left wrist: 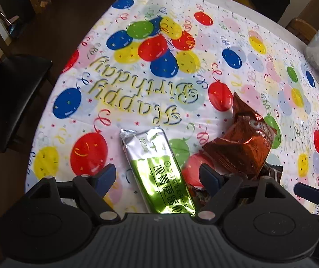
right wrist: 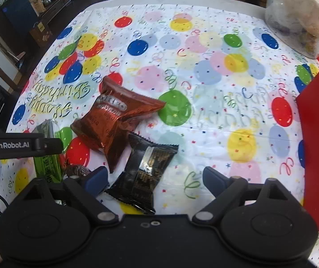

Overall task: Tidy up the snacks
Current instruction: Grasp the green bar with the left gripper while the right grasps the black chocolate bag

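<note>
Long silver-and-green foil sachet [left wrist: 158, 172] is seen flat at lower centre of the left wrist view, framed between the spread blue-padded fingers of the left gripper [left wrist: 158, 177], untouched. Crinkled copper-red foil snack bag [right wrist: 117, 122] lies puffed at centre-left of the right wrist view; matte black serrated-edge packet [right wrist: 145, 174] sits just below it, partly between the spread fingers of the right gripper [right wrist: 155, 179], not pinched. Glossy balloon-print plastic tablecloth [right wrist: 215, 116] lies underneath. Red flat-walled box [right wrist: 317, 138] at right edge; clear crumpled plastic bag [right wrist: 300, 13] upper right.
</note>
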Demonstrator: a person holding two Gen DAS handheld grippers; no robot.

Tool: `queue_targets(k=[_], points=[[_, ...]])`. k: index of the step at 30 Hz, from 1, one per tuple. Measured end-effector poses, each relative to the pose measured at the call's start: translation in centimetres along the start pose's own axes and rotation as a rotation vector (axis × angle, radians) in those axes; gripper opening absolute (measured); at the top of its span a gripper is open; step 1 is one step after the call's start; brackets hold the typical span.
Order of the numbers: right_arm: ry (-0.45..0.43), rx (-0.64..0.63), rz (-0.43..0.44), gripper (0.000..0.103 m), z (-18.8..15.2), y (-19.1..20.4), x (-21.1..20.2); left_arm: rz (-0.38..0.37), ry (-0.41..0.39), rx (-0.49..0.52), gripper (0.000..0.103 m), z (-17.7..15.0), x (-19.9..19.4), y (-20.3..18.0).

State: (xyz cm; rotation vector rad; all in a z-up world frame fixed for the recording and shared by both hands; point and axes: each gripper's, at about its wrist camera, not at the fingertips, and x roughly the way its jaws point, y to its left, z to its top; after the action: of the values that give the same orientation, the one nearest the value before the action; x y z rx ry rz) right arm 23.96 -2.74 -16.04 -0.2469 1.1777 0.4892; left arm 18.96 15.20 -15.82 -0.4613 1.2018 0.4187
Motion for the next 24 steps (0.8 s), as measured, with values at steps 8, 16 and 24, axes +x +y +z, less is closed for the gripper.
queue_targets(k=[8, 16, 24], points=[[0.009, 0.001, 0.007, 0.08, 0.2, 0.4, 1.1, 0.029, 0.014, 0.0, 0.081, -0.8, 0.9, -0.5], [0.007, -0.027, -0.015, 0.071, -0.1, 0.6, 1.6, 0.06, -0.011, 0.03, 0.065, -1.1, 0.9, -0.8], [-0.014, -0.059, -0.052, 0.048, -0.5, 0.4, 1.2, 0.055, -0.02, 0.047, 0.045, -1.5, 0.6, -0.7]])
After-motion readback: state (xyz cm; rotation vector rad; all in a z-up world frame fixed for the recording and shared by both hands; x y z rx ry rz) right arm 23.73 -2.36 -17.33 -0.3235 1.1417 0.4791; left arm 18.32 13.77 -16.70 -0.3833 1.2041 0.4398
